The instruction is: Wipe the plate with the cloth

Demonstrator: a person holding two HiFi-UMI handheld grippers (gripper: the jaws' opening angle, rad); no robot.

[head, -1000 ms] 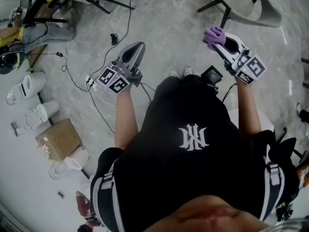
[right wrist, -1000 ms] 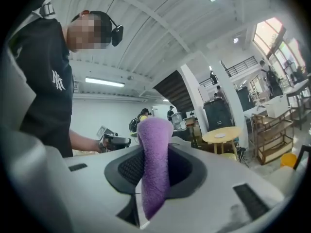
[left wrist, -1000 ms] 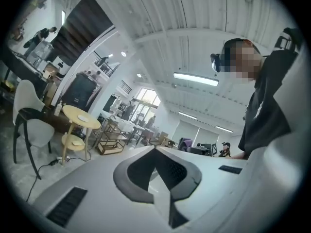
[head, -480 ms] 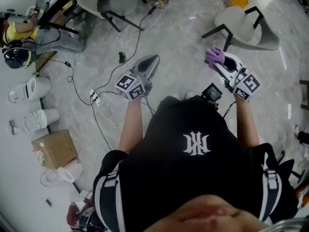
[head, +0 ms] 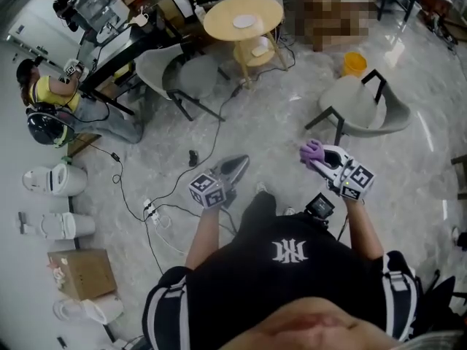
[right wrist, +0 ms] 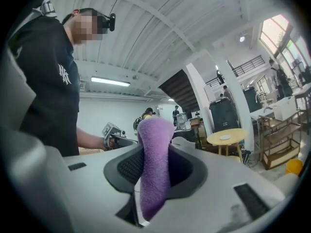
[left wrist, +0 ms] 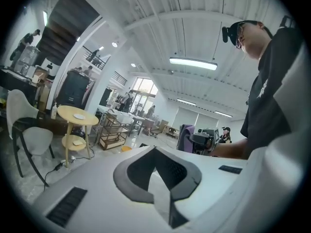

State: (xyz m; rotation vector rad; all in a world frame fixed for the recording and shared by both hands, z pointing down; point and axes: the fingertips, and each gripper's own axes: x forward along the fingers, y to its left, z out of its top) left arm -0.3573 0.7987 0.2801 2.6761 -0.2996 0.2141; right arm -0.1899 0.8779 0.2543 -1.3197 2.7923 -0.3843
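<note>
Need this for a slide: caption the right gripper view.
Right gripper shut on a purple cloth, with a round yellow table standing beyond in the room.

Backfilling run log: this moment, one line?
left gripper: shut, empty | right gripper: shut on purple cloth | plate: on round table, not reached

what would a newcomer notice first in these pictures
The purple cloth stands out, clamped between the jaws of the right gripper, at the head view's right. The left gripper, near the centre, is shut and empty. Farther off, a round yellow table carries a white plate at the top of the head view.
</note>
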